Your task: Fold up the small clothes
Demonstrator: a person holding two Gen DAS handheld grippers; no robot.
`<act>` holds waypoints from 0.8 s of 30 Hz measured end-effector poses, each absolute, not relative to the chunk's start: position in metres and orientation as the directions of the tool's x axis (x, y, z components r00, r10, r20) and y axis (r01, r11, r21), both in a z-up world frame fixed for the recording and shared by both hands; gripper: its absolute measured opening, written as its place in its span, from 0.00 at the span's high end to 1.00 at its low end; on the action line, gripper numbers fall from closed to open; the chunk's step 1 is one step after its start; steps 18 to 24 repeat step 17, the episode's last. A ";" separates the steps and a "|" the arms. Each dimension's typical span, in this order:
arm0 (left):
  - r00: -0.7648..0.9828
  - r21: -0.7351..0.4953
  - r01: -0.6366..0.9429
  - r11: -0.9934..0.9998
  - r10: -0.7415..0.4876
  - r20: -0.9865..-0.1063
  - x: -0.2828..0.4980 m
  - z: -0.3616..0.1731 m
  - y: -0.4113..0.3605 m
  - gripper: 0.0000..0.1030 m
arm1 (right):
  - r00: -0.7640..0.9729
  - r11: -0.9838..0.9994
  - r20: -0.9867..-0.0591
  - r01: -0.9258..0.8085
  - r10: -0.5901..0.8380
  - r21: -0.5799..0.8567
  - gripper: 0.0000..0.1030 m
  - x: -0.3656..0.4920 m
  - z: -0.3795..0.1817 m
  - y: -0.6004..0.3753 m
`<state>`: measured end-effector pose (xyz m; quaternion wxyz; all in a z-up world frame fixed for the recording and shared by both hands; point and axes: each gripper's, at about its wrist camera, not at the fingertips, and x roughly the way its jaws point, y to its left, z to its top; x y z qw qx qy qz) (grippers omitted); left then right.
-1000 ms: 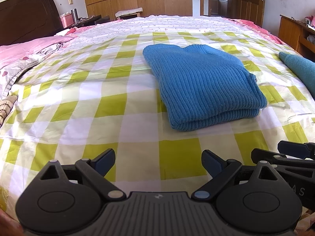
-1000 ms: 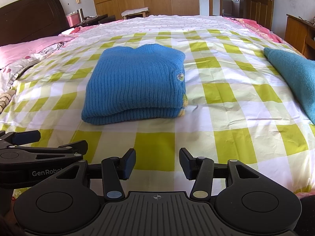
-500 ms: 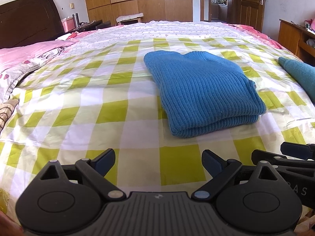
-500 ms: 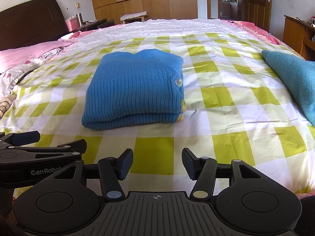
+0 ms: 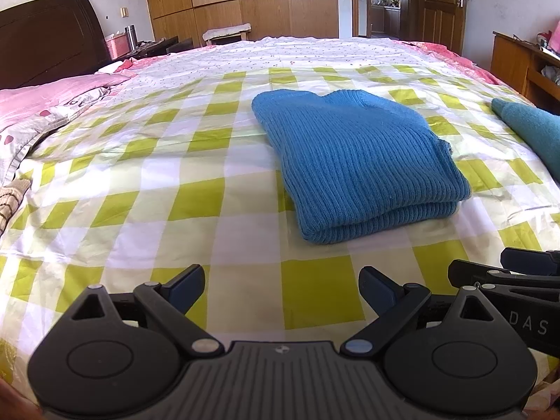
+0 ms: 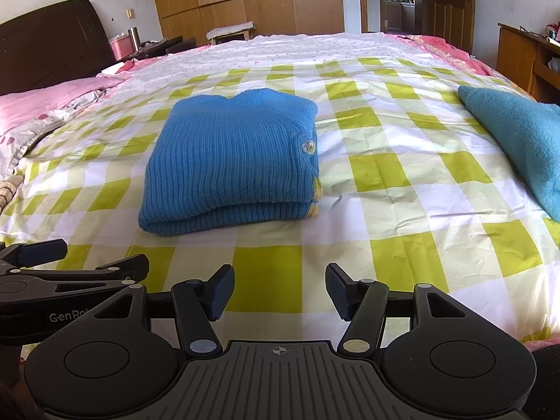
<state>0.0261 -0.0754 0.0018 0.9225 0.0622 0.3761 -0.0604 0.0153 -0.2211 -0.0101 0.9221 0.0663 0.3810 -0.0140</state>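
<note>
Blue sweater (image 6: 231, 164) lies folded on bed (image 6: 385, 189); teal garment (image 6: 521, 147) seemingly unfolded. Left claw (image 5: 281, 288) and right claw (image 6: 280, 292) both open, empty.

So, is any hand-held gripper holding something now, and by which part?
Nothing is held. The left hand-held gripper and right hand-held gripper both stand open over the checked sheet, short of the folded blue sweater.

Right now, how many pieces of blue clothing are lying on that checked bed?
2. A folded blue knit sweater lies mid-bed on the green checked sheet. A teal fuzzy garment lies at the right edge, partly out of frame, so more could sit beyond view.
</note>
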 end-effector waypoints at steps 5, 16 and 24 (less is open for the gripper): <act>0.710 0.068 0.157 0.985 -0.065 -0.701 0.026 0.002 -0.075 0.03 | 0.709 0.991 -0.705 0.077 0.024 0.111 0.43 0.015 -0.010 -0.221; 0.712 0.069 0.152 0.986 -0.061 -0.699 0.026 0.002 -0.076 0.03 | 0.710 0.991 -0.703 0.079 0.021 0.109 0.41 0.015 -0.010 -0.221; 0.713 0.070 0.152 0.986 -0.060 -0.698 0.026 0.002 -0.076 0.03 | 0.710 0.991 -0.703 0.079 0.020 0.108 0.41 0.015 -0.010 -0.221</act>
